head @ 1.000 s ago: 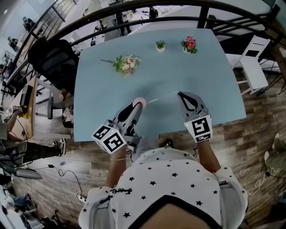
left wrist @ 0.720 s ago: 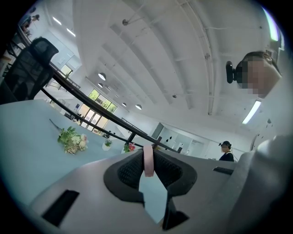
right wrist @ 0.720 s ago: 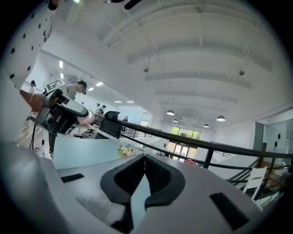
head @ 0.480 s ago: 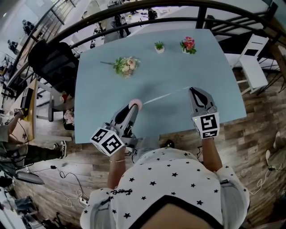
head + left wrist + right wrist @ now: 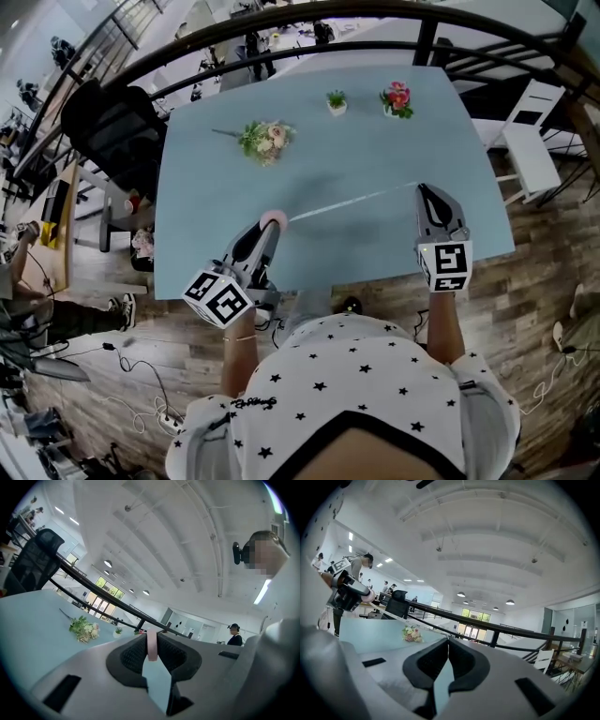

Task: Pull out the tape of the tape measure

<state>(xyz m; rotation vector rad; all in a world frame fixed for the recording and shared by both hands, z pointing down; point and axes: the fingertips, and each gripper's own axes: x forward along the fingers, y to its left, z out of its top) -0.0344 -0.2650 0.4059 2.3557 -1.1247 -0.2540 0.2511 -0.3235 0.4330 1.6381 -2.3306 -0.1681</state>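
**Holding the tape drawn out between two grippers**

At the left, the left gripper [image 5: 265, 228] has its jaws clamped on the case of the pink tape measure [image 5: 152, 645], which sits edge-on between the pads just above the near part of the blue table [image 5: 187, 187]. From the case the tape [image 5: 352, 200] runs as a thin pale line up and to the right, over the table. At its far end the right gripper [image 5: 425, 192] has its jaws pressed together on the tape's tip, near the table's right edge.

Judging from this, the tape is well out and the pull is under way or near its end. The main risk is the thin tip slipping from the right jaws, since there is little to grip; a spring-wound tape would then snap back towards the case. A harder pull could also twist the narrow case out of the left pads, which hold it only by its flat sides. If the right gripper drops or swings, the tape may kink or drag on the table's edge.

Counted: two grippers, one tape measure with one tape, one table, one loose bouquet [image 5: 264, 138] lying at the far left, and two small potted plants, a green one [image 5: 336, 100] and a pink-flowered one [image 5: 397, 97], at the far edge.
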